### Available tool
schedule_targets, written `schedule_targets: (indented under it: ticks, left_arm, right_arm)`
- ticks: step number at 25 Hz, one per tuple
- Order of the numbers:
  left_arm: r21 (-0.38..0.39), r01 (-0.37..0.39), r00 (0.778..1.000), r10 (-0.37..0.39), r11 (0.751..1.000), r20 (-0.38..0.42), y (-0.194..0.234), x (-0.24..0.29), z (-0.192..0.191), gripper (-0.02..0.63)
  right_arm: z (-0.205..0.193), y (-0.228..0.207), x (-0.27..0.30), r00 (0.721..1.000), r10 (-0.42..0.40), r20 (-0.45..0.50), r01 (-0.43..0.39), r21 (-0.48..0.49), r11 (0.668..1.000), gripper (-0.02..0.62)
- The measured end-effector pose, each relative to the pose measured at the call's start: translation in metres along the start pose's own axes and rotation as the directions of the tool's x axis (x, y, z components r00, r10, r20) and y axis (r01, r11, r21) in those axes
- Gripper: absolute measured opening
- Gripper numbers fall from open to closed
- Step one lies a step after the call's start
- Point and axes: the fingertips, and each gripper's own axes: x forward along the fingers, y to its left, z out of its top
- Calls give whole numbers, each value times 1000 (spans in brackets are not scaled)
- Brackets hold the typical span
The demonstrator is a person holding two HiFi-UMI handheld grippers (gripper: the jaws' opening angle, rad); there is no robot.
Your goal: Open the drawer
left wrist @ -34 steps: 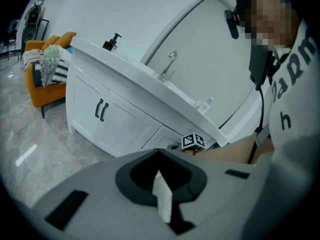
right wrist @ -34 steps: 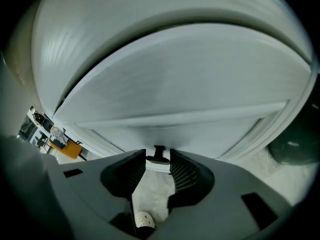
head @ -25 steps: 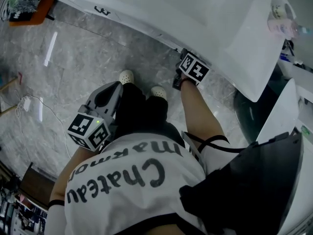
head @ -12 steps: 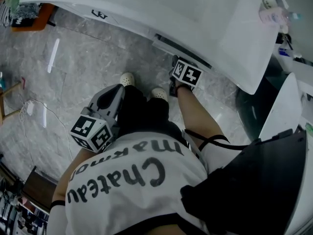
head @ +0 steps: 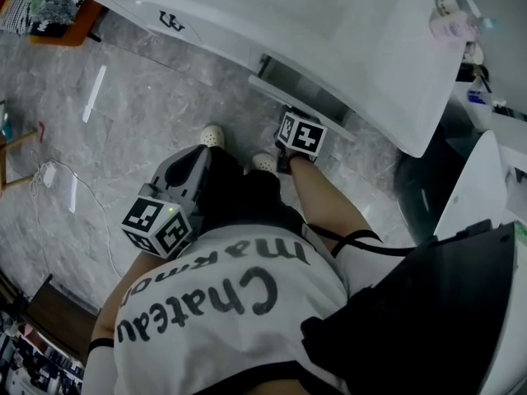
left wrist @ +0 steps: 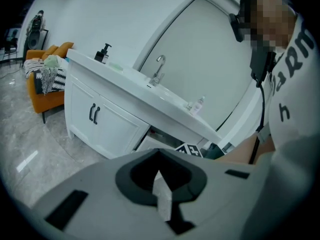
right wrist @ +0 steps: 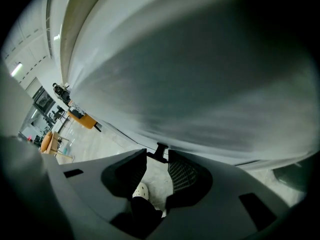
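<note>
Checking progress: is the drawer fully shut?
No, the drawer juts out from the vanity, its dark inside showing.

The drawer (head: 282, 96) is a white one under the counter, pulled partly out, so its front stands clear of the cabinet face and a dark strip of its inside shows behind the front. It sits level, its front running slantwise in the head view. Its front lies just ahead of the right gripper (right wrist: 157, 159). The small black handle (right wrist: 161, 152) on that front sits right between the gripper's jaw tips, filling the gap between them.
</note>
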Motion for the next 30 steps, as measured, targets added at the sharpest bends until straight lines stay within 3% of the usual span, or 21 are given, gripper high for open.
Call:
schedule_targets:
  ticks: [5, 9, 14, 19, 24, 30]
  left_arm:
    - [-4, -70, 995, 70, 998, 72, -8, -14, -12, 8]
    - [-68, -185, 967, 194, 980, 165, -3, -36, -16, 8]
    - [-122, -245, 950, 263, 962, 170, -7, -58, -31, 8]
    - [-119, -241, 960, 255, 963, 119, -2, -69, -40, 8]
    - [-68, -173, 982, 177, 983, 64, 11, -67, -34, 8]
    - [-27, -128, 992, 128, 991, 13, 32, -72, -24, 8]
  right_arm:
    - [-15, 3, -7, 1000, 9, -3, -9, -44, 999, 137]
    - [-21, 7, -8, 999, 28, -24, -31, -122, 992, 123]
    - [-21, 8, -7, 999, 17, -34, -21, -121, 992, 120]
    - [-23, 11, -7, 1000, 1, -23, -3, -87, 996, 120]
    - [-27, 13, -9, 999, -28, -22, 26, -91, 996, 118]
    - [-27, 11, -9, 997, -83, 3, 83, -80, 993, 117]
